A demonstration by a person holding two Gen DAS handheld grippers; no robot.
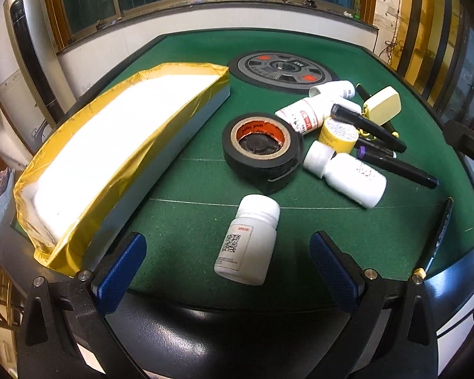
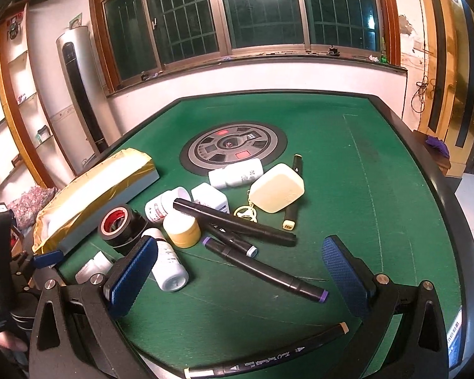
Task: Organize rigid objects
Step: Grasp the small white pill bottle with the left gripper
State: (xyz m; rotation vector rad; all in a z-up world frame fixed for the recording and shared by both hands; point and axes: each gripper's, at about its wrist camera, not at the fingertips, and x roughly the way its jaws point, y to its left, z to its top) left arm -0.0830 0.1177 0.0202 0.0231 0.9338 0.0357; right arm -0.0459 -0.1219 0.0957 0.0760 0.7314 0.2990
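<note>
Both claws hang spread wide and grip nothing. The left claw (image 1: 227,271) sits low over the near edge of the green desk (image 1: 180,221), and a white pill bottle (image 1: 248,240) lies on its side between the blue pads, touching neither. To its left stands a long tray (image 1: 110,145) with a white inside and gold-taped rim. Just beyond the bottle is a roll of black tape (image 1: 262,150), and further right a heap of white bottles, a yellow-lidded jar (image 1: 338,134), black markers and a cream keyring case (image 1: 384,104). The right claw (image 2: 240,271) hovers over the desk's right part, with a purple-tipped marker (image 2: 265,268) lying between its pads and another marker (image 2: 265,360) close under it near the desk edge.
</note>
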